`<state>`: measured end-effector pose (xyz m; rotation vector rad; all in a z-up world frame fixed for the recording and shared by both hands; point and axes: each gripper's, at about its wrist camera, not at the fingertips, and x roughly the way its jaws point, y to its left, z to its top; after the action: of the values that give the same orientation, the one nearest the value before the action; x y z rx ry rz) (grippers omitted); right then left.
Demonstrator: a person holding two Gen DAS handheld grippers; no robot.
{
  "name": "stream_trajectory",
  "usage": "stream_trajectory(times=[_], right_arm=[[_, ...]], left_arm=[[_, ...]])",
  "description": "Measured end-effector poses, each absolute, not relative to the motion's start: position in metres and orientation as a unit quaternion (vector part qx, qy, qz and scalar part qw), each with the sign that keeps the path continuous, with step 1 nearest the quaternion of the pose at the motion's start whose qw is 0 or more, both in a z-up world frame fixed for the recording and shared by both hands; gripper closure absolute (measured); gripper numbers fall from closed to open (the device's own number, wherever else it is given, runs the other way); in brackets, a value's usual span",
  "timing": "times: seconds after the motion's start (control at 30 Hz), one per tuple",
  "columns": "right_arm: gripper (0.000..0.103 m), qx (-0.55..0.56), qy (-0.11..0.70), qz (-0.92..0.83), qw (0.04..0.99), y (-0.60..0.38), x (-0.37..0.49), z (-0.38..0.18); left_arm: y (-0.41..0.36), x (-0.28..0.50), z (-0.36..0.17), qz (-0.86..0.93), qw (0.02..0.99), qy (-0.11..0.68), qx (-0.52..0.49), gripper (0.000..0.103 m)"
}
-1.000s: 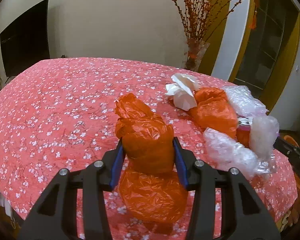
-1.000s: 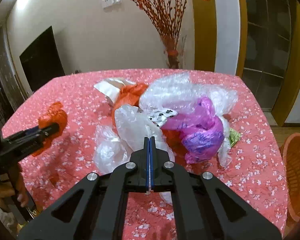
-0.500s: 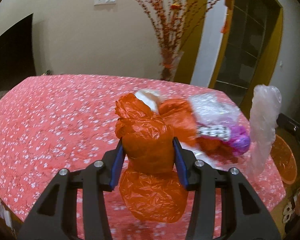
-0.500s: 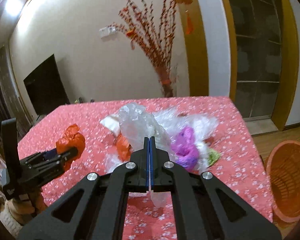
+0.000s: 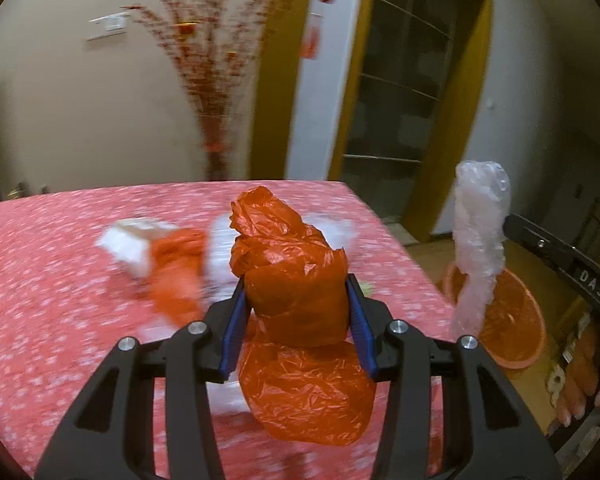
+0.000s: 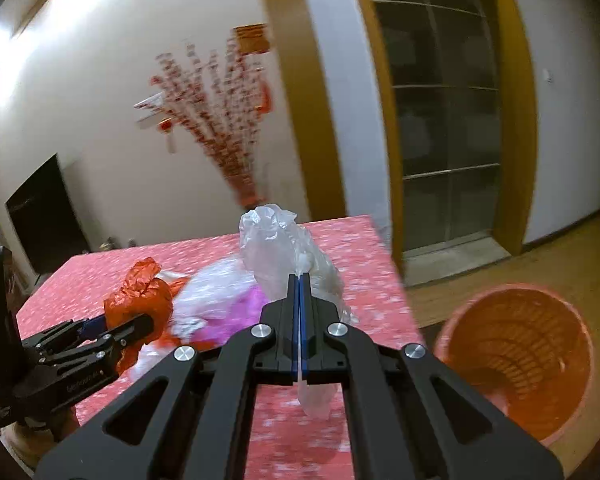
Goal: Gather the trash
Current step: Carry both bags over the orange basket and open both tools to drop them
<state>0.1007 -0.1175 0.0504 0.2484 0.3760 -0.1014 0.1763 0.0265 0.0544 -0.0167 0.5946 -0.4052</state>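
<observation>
My left gripper (image 5: 296,312) is shut on a crumpled orange plastic bag (image 5: 296,280), held above the red flowered table (image 5: 60,280); it also shows in the right wrist view (image 6: 140,300). My right gripper (image 6: 299,320) is shut on a clear plastic bag (image 6: 276,248), lifted near the table's right edge; the bag shows in the left wrist view (image 5: 480,232). An orange mesh waste basket (image 6: 540,344) stands on the floor to the right, below the table edge. A blurred pile of trash (image 6: 224,300), white, purple and orange, lies on the table.
A vase of red branches (image 6: 228,136) stands behind the table's far edge. A glass door with yellow frame (image 6: 448,100) is behind the basket. A dark screen (image 6: 44,216) is on the left wall. Wooden floor (image 6: 560,248) surrounds the basket.
Both grippers have swung right with their bags, away from the pile. The right gripper lifted the clear bag off the table, and the orange basket has come into view.
</observation>
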Motion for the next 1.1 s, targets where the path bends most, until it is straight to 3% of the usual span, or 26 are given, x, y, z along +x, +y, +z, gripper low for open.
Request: stream_trajectory(times=[0.57,0.9,1.1], right_arm=[[0.103,0.165,0.176,-0.190,0.952,-0.257,0.066,0.019],[0.103,0.191,0.187,-0.209,0.941,-0.298,0.060,-0.004],[0.101,0.226,0.192,-0.207,0.932,-0.314,0.059,-0.016]], left_arm=[[-0.186,0.190,0.027,-0.355,0.881,0.309,0.038,0.058],[-0.253,0.194,-0.003,-0.387,0.858,0.333,0.061,0.057],[-0.271,0.190,-0.017,-0.388,0.851,0.346,0.075,0.051]])
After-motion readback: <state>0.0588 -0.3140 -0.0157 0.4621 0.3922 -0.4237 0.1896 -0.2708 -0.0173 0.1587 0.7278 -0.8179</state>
